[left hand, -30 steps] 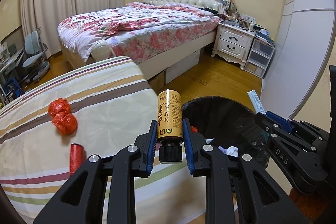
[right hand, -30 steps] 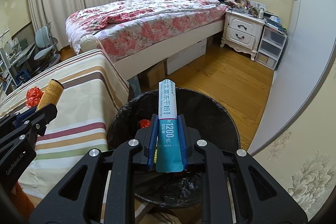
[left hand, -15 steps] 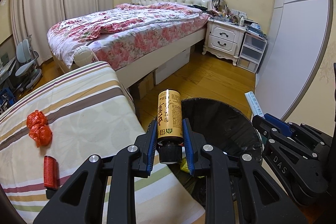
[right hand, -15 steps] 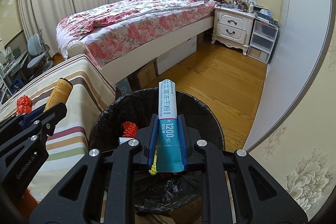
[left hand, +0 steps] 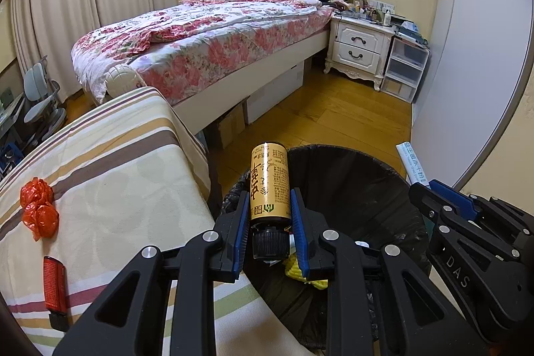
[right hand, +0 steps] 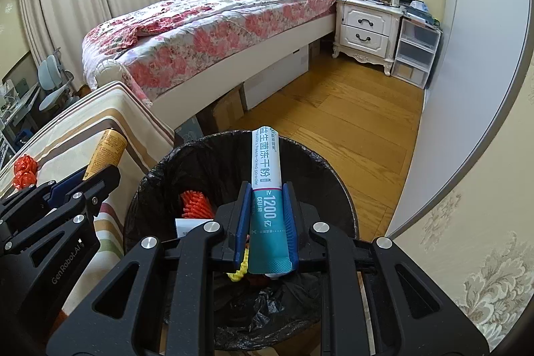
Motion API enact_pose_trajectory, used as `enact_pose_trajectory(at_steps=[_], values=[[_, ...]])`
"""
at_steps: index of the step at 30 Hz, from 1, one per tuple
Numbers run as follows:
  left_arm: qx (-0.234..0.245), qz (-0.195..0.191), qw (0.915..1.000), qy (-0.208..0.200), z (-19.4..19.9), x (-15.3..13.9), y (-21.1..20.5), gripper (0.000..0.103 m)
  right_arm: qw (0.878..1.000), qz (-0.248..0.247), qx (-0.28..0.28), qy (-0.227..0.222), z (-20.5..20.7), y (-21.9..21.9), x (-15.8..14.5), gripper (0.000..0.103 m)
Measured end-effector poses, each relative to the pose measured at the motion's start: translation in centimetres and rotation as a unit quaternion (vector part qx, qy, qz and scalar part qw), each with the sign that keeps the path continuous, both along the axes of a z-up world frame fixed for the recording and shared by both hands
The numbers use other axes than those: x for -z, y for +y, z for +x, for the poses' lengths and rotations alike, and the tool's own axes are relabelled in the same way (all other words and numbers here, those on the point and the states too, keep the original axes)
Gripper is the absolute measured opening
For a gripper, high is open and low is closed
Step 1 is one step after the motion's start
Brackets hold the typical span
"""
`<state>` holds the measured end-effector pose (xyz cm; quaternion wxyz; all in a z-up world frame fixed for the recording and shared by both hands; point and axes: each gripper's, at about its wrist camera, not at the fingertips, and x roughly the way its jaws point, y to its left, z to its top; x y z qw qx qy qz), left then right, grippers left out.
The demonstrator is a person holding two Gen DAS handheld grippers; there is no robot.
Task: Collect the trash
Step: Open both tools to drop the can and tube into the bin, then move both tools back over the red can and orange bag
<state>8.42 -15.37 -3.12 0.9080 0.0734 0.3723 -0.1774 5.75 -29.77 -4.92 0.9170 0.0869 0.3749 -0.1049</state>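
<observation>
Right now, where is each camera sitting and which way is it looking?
Left wrist: sits on the left gripper, looking forward and down over the gold bottle it clamps; the right gripper shows at the right edge.
Right wrist: sits on the right gripper, looking forward and down over the teal packet it clamps; the left gripper shows at the left edge.
Both share: the black-lined bin, striped cloth, red wrappers and flowery bed.
</observation>
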Motion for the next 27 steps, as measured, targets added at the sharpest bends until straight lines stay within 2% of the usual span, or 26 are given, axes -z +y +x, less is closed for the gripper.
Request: enact_pose_trajectory(at_steps=[8,10,12,13,15,17,27], values=[[0.001,0.006,1.0,0.006,0.5,0.6,-0.5,0.026,1.0,0.004,0.002,0.008,1.0,-0.3,0.7,0.02],[0.0,0.005,1.0,0.007,0.6,0.7,-0.5,0.035,1.0,0.005,0.004,0.01,1.1,-0.3,1.0,0.021],[-0.003,0.004,1.0,0.003,0.4,0.6,-0.5,0.05,1.0,0.006,0.006,0.012,1.3,-0.4,1.1,0.032],[-0.005,0.004,1.0,0.0,0.4,0.6,-0.5,0.053,1.0,0.005,0.008,0.012,1.3,-0.4,1.2,0.036],[-0.005,0.004,1.0,-0.005,0.3,0.5,-0.5,0.065,1.0,0.003,0.01,0.013,1.3,-0.4,1.3,0.037],[-0.007,0.002,0.9999,-0.009,0.2,0.4,-0.4,0.071,1.0,0.001,0.014,0.013,1.3,-0.5,1.4,0.042],[-0.016,0.005,0.9998,-0.012,0.0,0.3,-0.2,0.078,0.999,-0.011,0.038,0.002,0.8,-1.4,0.8,0.066]])
